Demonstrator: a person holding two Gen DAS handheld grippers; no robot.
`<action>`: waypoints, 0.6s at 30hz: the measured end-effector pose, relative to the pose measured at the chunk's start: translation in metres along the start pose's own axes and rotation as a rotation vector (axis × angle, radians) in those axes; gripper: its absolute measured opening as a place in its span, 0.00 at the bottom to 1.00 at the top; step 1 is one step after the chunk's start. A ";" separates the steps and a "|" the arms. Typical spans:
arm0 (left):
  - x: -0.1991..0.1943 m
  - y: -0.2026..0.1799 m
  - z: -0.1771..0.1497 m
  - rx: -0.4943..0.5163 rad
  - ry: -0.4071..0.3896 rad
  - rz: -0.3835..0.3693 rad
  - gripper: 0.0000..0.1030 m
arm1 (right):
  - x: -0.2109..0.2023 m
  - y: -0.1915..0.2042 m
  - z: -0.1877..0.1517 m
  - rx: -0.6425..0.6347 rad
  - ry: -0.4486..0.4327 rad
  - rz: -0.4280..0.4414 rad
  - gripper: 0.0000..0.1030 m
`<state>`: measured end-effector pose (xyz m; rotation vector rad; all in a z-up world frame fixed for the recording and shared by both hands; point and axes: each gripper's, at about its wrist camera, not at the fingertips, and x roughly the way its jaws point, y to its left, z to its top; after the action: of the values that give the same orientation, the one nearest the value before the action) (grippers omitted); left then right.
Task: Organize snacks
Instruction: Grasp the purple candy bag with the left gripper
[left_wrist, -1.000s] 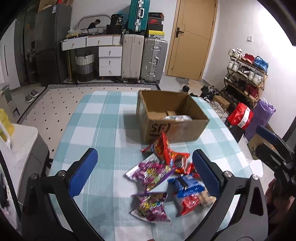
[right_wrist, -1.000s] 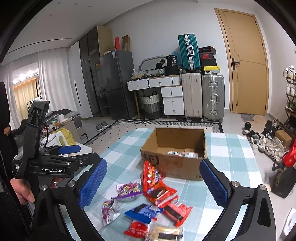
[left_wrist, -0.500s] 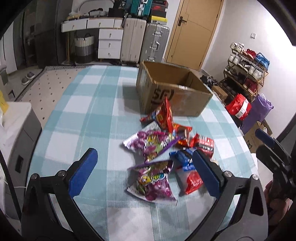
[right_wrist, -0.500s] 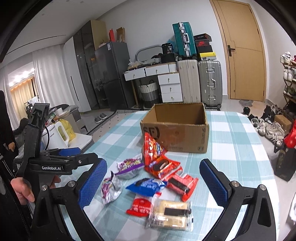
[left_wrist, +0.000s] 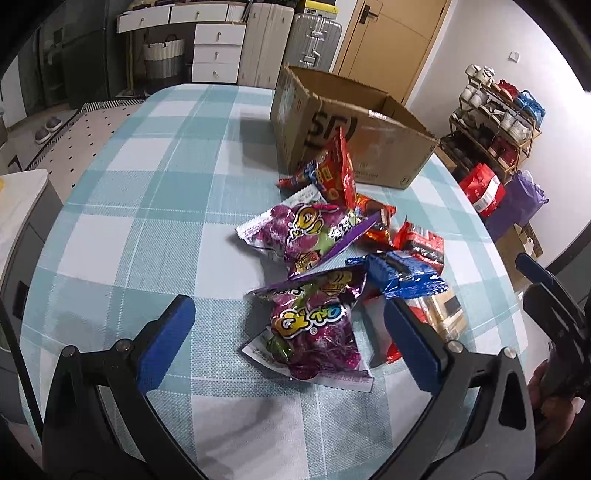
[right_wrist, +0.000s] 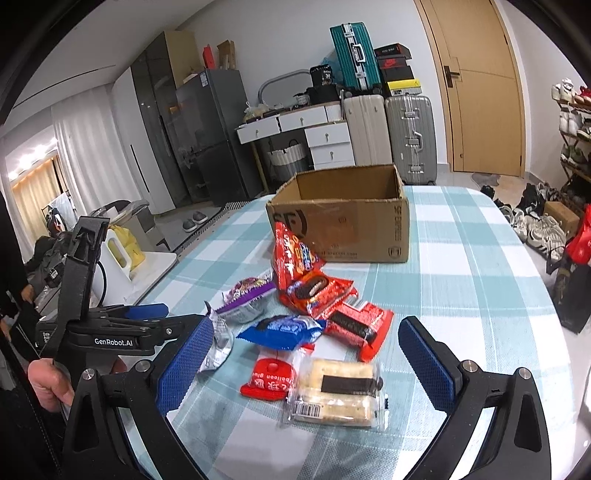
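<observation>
Left gripper (left_wrist: 284, 332) spread wide, nothing held, blue pads on either side of a purple candy bag (left_wrist: 314, 328) lying crinkled and shiny on the checked tablecloth (left_wrist: 155, 206). Just beyond, a second purple bag (left_wrist: 303, 230), overlapping the first at its tip. To the right of the gap, a blue cookie pack (left_wrist: 406, 275), partly over a dark red wafer pack (left_wrist: 424, 245). Further ahead, a tall red pack (left_wrist: 334, 173) standing tilted against the front wall of an open cardboard box (left_wrist: 369, 140).

Right gripper (right_wrist: 306, 354) likewise wide apart and empty. Nearest between its pads, a clear-wrapped cracker pack (right_wrist: 338, 393) with a barcode label, touching a small red packet (right_wrist: 269, 378) on its left. Past those, the blue cookie pack (right_wrist: 284, 330), then a red sandwich-cookie pack (right_wrist: 317, 291). Off to the left of that gripper, the left gripper (right_wrist: 147, 321) and the hand (right_wrist: 51, 384) gripping its handle. Well behind the table, suitcases (right_wrist: 388, 133) and white drawers (right_wrist: 325, 140) along the wall.
</observation>
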<state>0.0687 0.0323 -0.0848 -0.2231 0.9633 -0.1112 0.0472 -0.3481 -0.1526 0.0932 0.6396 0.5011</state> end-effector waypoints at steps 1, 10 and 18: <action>0.002 0.000 -0.001 -0.001 0.002 0.001 0.99 | 0.002 -0.001 -0.002 0.002 0.004 0.000 0.99; 0.026 0.008 -0.004 -0.026 0.046 -0.039 0.69 | 0.011 -0.002 -0.010 0.010 0.031 0.004 0.99; 0.033 0.009 -0.010 -0.006 0.048 -0.104 0.37 | 0.016 -0.006 -0.017 0.031 0.050 0.005 0.99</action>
<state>0.0797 0.0336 -0.1189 -0.2775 1.0004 -0.2103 0.0505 -0.3471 -0.1768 0.1117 0.6961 0.4992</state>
